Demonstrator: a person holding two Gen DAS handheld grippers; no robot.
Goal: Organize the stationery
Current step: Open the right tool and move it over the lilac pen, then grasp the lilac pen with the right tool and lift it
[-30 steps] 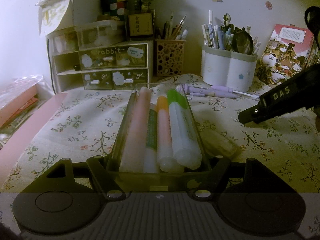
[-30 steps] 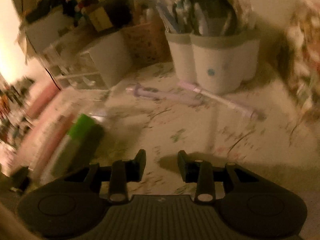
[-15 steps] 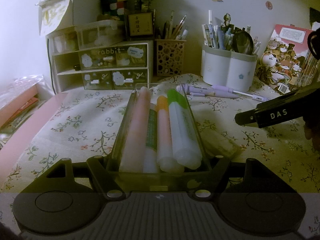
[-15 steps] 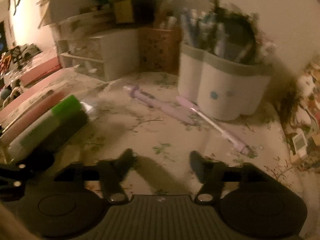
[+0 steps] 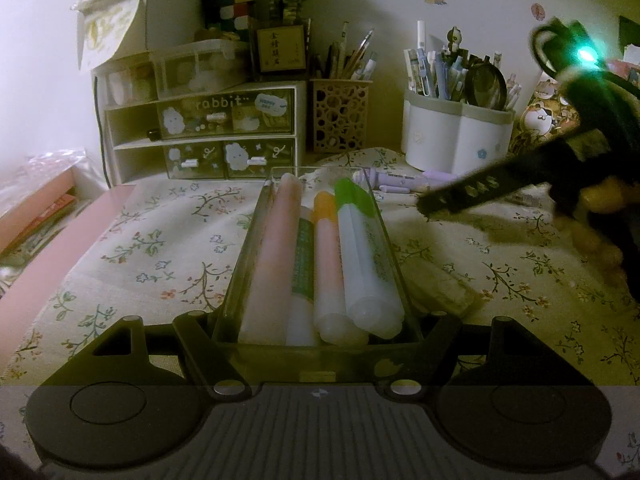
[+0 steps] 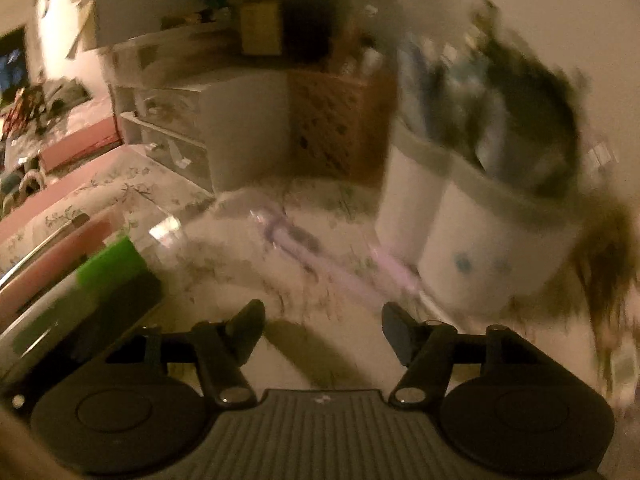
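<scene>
My left gripper [image 5: 316, 326] is shut on the near end of a clear plastic tray [image 5: 394, 252] that holds several highlighters: a pink one [image 5: 276, 248], an orange one [image 5: 326, 256] and a green-capped one [image 5: 360, 248]. My right gripper [image 6: 323, 326] is open and empty, low over the floral cloth, just right of the tray's far end [image 6: 80, 288]. Two purple pens [image 6: 320, 260] lie ahead of it, before the white pen holder [image 6: 472, 240]. The right gripper's finger [image 5: 472, 190] shows in the left wrist view, reaching toward the purple pens [image 5: 400, 180].
A drawer unit [image 5: 200, 128], a lattice pen cup [image 5: 340, 114] and the full white pen holder [image 5: 456, 140] stand along the back wall. A wrapped eraser [image 5: 440, 286] lies right of the tray. A pink desk edge [image 5: 60, 248] runs on the left. Books stand at far right.
My right gripper has opened wider and moved left and forward toward the purple pens. The left gripper and the tray have not moved.
</scene>
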